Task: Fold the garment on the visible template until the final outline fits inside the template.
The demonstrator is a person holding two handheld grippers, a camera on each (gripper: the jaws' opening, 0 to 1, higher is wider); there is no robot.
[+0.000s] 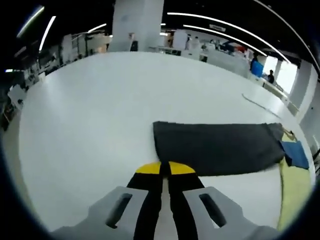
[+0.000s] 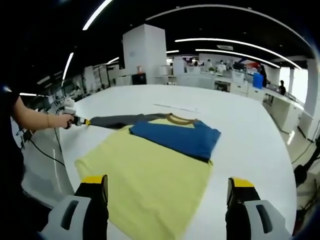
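Note:
The garment lies flat on the white table (image 2: 250,130): a yellow body (image 2: 150,180), a blue sleeve (image 2: 175,135) folded across the chest, and a dark grey sleeve (image 2: 115,120) stretched out sideways. My left gripper (image 1: 165,168) is shut, its yellow tips pinching the near edge of the grey sleeve (image 1: 215,147). In the right gripper view a hand holds the left gripper (image 2: 76,120) at that sleeve's end. My right gripper (image 2: 167,186) is open above the yellow hem, with nothing between its jaws.
A thin line (image 2: 175,107) marks the table beyond the collar (image 2: 181,119). The person's arm (image 2: 35,120) reaches in from the left, and a cable (image 2: 47,155) hangs below it. Office desks (image 2: 225,77) and a white pillar (image 2: 145,52) stand behind the table.

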